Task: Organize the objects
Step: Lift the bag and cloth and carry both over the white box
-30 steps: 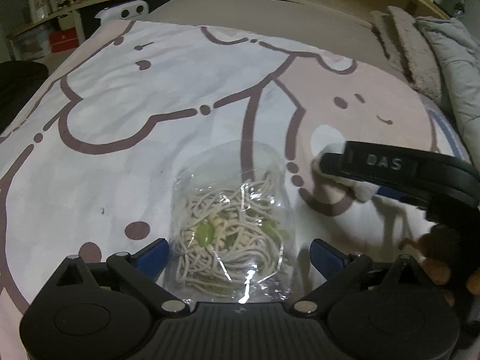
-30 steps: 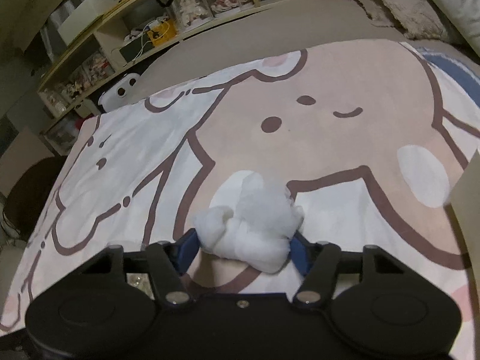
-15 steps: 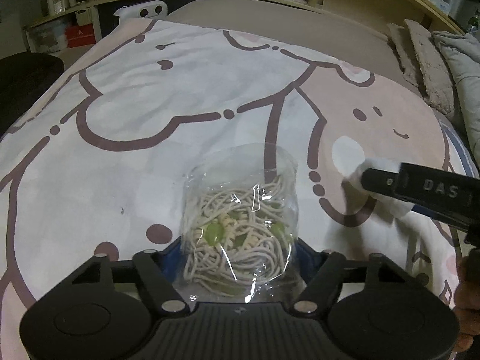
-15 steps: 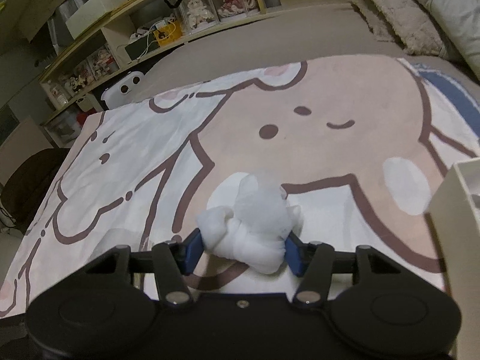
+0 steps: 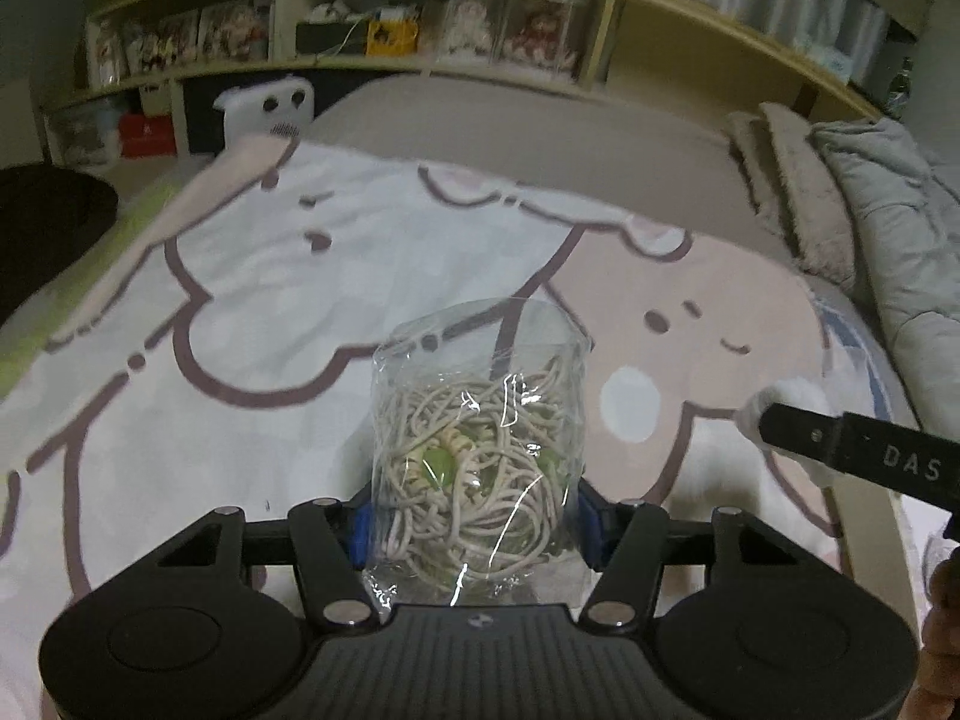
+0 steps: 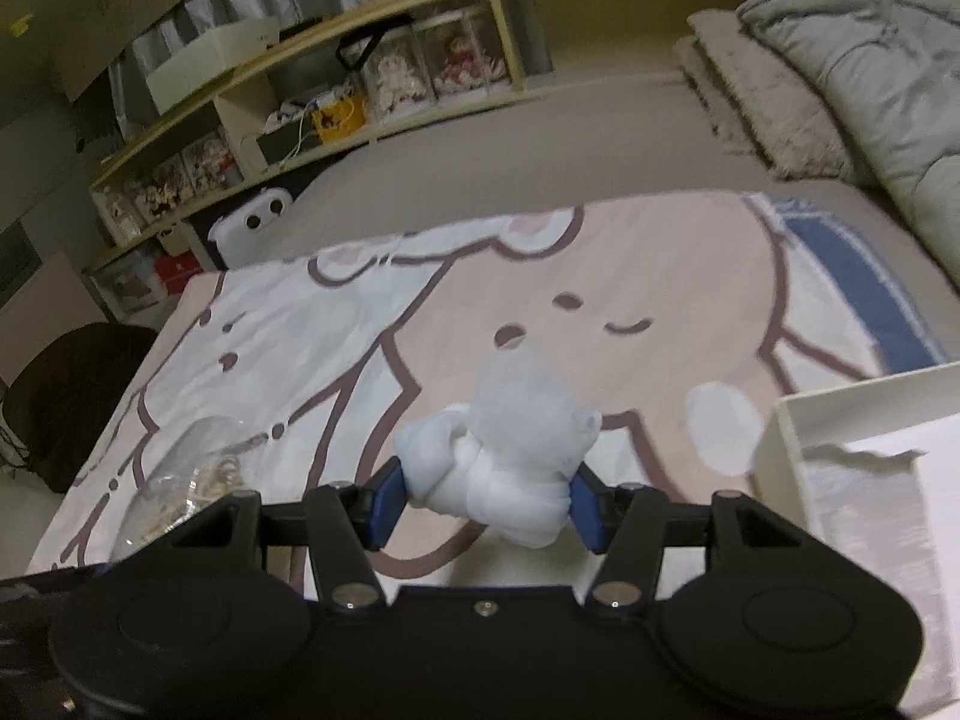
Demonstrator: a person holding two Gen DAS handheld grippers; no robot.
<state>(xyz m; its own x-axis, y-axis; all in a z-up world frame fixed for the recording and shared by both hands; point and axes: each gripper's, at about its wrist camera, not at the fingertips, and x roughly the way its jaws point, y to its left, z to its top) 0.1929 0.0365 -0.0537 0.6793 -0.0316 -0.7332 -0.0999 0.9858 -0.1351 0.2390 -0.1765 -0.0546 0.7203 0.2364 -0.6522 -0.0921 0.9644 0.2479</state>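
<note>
While both hands are up off the blanket [image 5: 252, 312], each gripper carries one thing, which looks to me like a two-at-once clearing of the bed. The left gripper [image 5: 474, 525] has a clear plastic bag of cord [image 5: 477, 450] between its blue pads [image 5: 362, 531]; its jaws are closing in on the bag's lower half, pads against the crinkled film on both sides, so the bag stands upright with its open top pointing away over the middle of the blanket. Gripping low, where the coiled cord and green beads sit, makes sense: the empty film above would just fold.

The right gripper [image 6: 487, 507] is about half open and clamped on a soft white knotted bundle [image 6: 498, 468], squeezed at its waist so the loose puff sticks out ahead. It is held over the blanket's right side, towards the near edge.

Just beyond it, at the blanket's right edge, stands a white box [image 6: 780, 420] with pale paper inside. I would guess that is where both things are headed, the bundle first since it is nearer.
</note>
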